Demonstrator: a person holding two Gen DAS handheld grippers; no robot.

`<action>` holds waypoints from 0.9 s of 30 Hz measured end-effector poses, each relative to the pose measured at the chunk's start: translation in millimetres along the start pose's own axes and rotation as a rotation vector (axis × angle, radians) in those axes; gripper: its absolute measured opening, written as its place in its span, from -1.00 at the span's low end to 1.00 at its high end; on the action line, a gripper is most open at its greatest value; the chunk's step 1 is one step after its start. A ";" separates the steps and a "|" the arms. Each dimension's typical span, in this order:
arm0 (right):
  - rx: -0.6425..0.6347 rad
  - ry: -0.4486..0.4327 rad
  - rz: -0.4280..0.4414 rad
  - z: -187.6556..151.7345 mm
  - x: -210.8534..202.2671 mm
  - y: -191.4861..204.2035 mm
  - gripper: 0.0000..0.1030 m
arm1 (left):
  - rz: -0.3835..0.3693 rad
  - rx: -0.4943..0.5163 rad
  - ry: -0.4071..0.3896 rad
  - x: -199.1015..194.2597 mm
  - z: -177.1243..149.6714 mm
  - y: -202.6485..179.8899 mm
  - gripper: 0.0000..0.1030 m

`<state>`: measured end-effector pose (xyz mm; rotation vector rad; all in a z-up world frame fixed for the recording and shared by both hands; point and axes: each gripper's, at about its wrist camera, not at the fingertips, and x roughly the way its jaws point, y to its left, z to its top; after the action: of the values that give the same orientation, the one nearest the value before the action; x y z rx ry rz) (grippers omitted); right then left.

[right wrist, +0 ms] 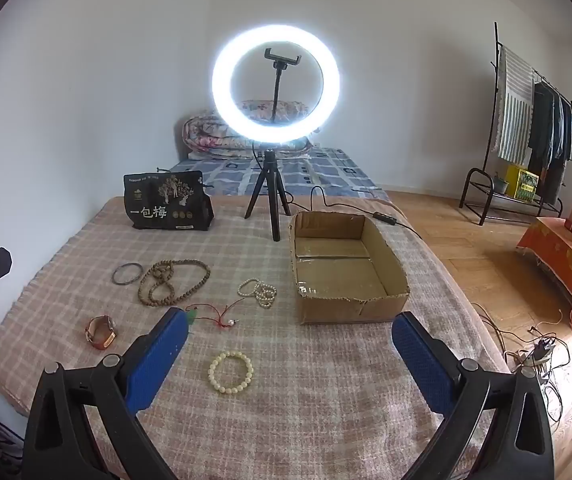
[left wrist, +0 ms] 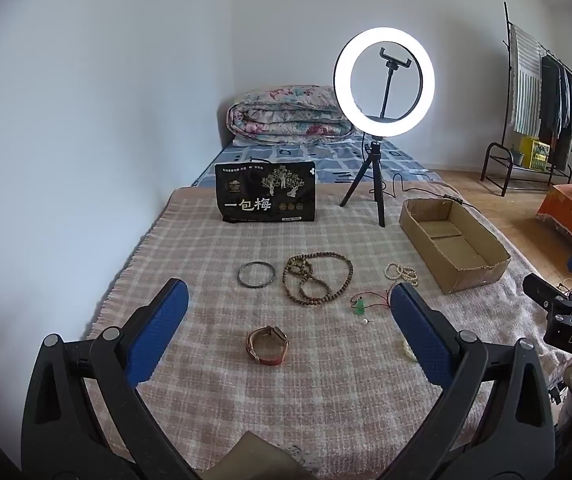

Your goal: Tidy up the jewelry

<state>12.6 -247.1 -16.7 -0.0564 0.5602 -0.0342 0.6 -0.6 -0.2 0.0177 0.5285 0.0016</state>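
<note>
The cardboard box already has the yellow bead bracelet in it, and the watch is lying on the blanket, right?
Not quite. The cardboard box is empty; the yellow bead bracelet lies on the blanket, as the right wrist view shows. The watch is on the blanket.

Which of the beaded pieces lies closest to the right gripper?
The cream bracelet, a single ring of pale beads lying alone just ahead of the open right gripper; the other strands lie farther up the blanket.

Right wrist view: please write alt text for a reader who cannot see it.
The open right tool hovers over a checked blanket where jewelry lies loose: a cream bead bracelet nearest, then a red-cord pendant, a pearl strand, a long wooden bead necklace, a bangle and a watch. An empty cardboard box sits right, before a lit ring light.
</note>
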 end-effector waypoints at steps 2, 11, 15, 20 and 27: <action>0.001 0.001 0.002 0.1 0.2 0.5 0.99 | 0.000 -0.002 -0.001 0.5 0.2 -0.2 0.99; 0.004 0.004 0.005 1.7 1.9 4.4 0.99 | 0.001 -0.008 -0.007 0.0 5.6 3.7 0.99; 0.005 0.004 0.008 0.7 1.4 2.7 0.99 | 0.002 -0.008 -0.009 -0.4 5.3 3.7 0.99; 0.006 0.004 0.011 1.6 0.8 2.7 0.99 | 0.001 -0.009 -0.010 -0.5 5.2 3.8 0.99; 0.010 0.002 0.013 0.7 1.9 2.3 0.99 | 0.000 -0.010 -0.012 -0.8 4.9 4.2 0.99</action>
<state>14.6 -244.9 -17.3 -0.0428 0.5624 -0.0247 2.3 3.6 4.5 0.0075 0.5166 0.0038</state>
